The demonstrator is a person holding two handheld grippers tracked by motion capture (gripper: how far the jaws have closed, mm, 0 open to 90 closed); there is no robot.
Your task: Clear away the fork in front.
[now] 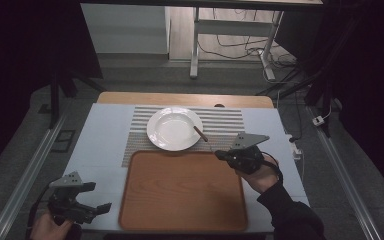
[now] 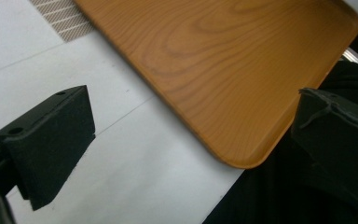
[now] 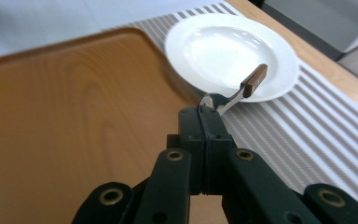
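Fingertips of your right gripper (image 3: 208,116) are clamped on the bowl end of a wooden-handled spoon (image 3: 240,91), its handle reaching past them over the near rim of the white plate (image 3: 186,35). Your left gripper (image 2: 186,135) stands wide with nothing between its pads. Nearest you, the wooden tray (image 1: 182,187) is bare; beyond it the plate holds nothing. Judged so, setting the spoon down remains.

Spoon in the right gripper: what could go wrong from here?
1. The right gripper pinches the spoon only at its bowl end, so the long handle may swing or slip out.
2. The wooden handle tip sits over the plate rim; a low move could knock the plate.
3. The left gripper hangs open beside the tray, too far off to catch a slip.
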